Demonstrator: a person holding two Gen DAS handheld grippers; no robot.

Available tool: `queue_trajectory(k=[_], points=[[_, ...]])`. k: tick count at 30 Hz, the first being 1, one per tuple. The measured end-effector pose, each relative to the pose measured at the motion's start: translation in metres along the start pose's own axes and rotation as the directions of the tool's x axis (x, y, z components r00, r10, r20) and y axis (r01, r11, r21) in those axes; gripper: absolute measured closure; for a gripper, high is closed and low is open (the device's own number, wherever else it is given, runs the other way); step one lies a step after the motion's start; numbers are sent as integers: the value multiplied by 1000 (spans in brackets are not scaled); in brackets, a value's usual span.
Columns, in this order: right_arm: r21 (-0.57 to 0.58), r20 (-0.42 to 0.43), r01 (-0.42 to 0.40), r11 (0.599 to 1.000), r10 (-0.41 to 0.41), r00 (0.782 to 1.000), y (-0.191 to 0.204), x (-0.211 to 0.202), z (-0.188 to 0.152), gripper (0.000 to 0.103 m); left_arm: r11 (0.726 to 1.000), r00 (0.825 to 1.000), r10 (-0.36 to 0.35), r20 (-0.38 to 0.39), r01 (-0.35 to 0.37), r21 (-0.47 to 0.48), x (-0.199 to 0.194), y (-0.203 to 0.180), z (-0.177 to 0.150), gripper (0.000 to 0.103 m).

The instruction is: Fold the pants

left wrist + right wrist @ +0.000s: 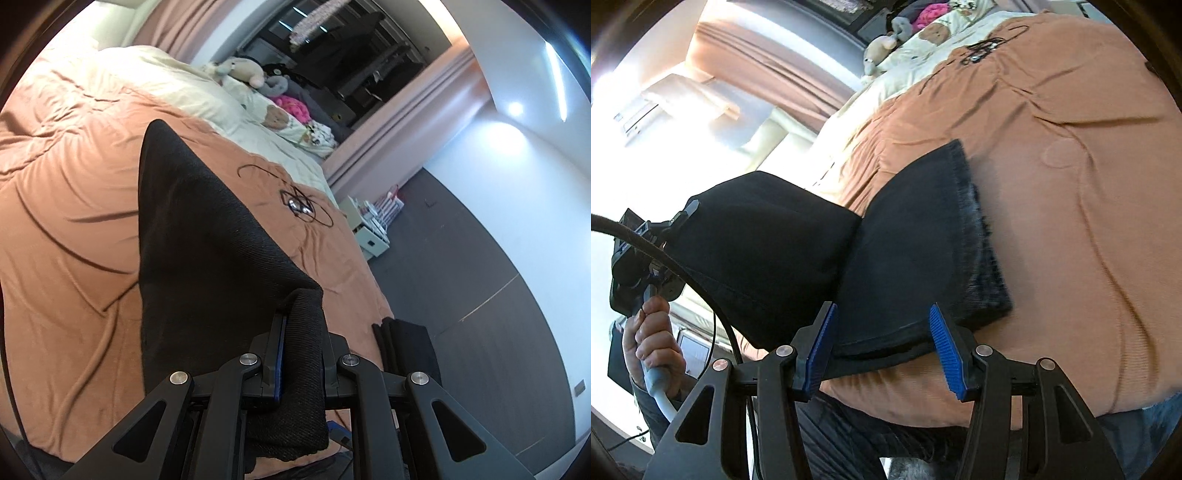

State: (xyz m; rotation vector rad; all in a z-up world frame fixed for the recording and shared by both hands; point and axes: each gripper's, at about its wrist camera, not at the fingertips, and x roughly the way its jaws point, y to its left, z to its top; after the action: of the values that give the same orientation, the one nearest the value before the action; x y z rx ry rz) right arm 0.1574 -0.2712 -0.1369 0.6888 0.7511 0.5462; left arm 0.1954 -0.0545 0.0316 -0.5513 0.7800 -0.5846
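Observation:
Black pants point(192, 229) rise in a taut sheet off the orange bed cover point(74, 221). My left gripper point(301, 332) is shut on a thick fold of their edge, held above the bed. In the right wrist view the pants point(905, 251) lie partly on the bed, with a frayed hem point(982, 258) on the far side. My right gripper point(882, 332) stands open, its blue pads either side of the near pants edge without pressing it. The left gripper point(687, 210) shows there too, lifting the fabric, with a hand point(653, 332) on its handle.
Plush toys point(247, 72) and pillows lie at the head of the bed. Glasses with a black cord point(299, 206) rest on the cover beyond the pants. A white bedside cabinet point(373, 236) stands on the dark floor point(461, 277). Another dark cloth point(406, 347) hangs at the bed's edge.

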Motion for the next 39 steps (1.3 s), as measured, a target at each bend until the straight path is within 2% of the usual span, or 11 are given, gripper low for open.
queue_trajectory(k=[6,15,17,20,21,22,24,25,31,39], points=[[29,11,15,999,-16,1000,-15,-16,1,53,1000,999,-18,-39,19,19,25,-17,-4,90],[74,24,38,997,-40,999,-30,-34,4,53,998,986,-46,-160,54,46,87,-36,-26,90],[76,25,47,996,-49,999,-31,-38,4,53,997,979,-35,-201,47,55,102,-38,-36,87],[73,28,56,996,-58,998,-33,-44,5,53,997,953,-39,-300,56,50,125,-36,-54,78],[74,30,57,996,-60,998,-32,-46,5,53,997,946,-45,-320,61,39,129,-33,-59,70],[75,33,58,995,-60,998,-32,-48,5,53,998,944,-42,-326,57,36,130,-31,-61,57],[76,35,57,995,-60,998,-32,-51,6,53,998,948,-25,-318,39,39,126,-25,-64,45],[76,34,57,995,-60,998,-32,-51,7,53,999,951,-16,-309,30,41,120,-20,-64,42],[67,21,24,997,-26,999,-23,-44,7,53,999,961,42,-272,-35,30,86,15,-62,40],[39,-41,71,997,-70,997,-18,-20,4,54,990,967,104,-233,-122,-67,42,78,-68,40]])
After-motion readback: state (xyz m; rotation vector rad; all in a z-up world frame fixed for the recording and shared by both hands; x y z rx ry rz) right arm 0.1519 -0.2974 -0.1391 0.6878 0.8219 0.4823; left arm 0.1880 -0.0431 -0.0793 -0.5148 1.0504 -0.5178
